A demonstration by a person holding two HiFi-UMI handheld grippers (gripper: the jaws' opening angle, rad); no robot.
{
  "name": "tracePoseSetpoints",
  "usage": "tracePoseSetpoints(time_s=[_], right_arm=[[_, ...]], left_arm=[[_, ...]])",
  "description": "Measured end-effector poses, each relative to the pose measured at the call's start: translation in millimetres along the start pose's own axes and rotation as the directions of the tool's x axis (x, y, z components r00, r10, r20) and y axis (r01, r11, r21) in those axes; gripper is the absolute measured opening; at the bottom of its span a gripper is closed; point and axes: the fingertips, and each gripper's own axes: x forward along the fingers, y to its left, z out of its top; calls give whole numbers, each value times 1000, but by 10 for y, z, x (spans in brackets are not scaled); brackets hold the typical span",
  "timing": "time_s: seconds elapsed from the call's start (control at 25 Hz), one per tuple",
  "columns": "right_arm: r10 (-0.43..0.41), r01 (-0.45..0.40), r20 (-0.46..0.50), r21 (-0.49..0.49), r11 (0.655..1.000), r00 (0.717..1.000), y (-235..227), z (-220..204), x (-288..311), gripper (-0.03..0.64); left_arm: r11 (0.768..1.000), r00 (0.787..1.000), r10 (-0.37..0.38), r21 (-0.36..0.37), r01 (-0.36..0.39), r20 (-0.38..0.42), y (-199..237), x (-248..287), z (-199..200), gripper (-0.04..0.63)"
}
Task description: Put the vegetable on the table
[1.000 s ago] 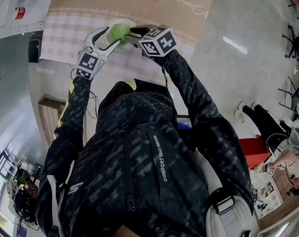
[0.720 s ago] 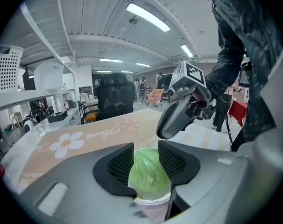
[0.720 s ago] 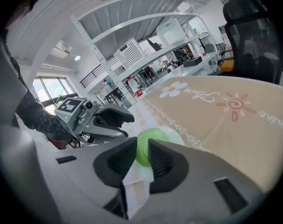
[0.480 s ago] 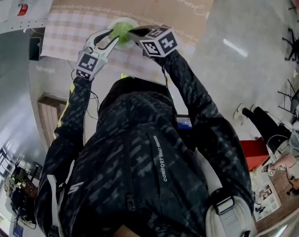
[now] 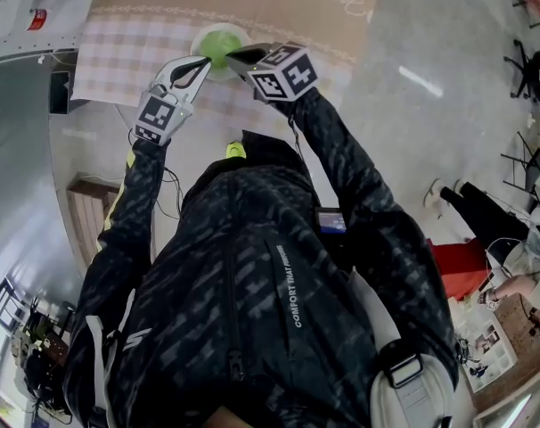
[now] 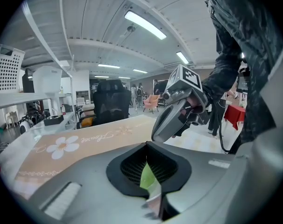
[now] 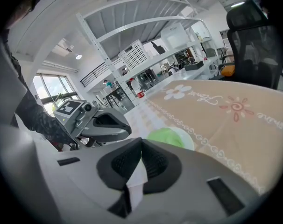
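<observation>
The green vegetable (image 5: 218,46) is sitting on a white plate (image 5: 222,27) near the worktop's (image 5: 118,56) near edge. The 2 grippers, left gripper (image 5: 205,61) and right gripper (image 5: 232,56), are hovering beside it. Their jaws have just been closing on nothing, so it looks released.

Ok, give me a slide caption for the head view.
Both shut, the left gripper and right gripper hang beside the round green vegetable on a white plate, beige tablecloth beneath.

matt printed tablecloth (image 5: 288,12) at twelve o'clock, glossy floor (image 5: 430,69) at two o'clock, smooth grey plastic left gripper (image 5: 206,60) with ribbed black pads (image 6: 132,166).
</observation>
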Motion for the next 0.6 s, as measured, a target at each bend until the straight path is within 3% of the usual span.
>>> tracePoseSetpoints(time_s=[0.6], right_arm=[[-68,71,38,-73,995,997,943,-266,-278,-5]], left_arm=[[999,998,-43,-22,45,55,-807,-685,80,-3]])
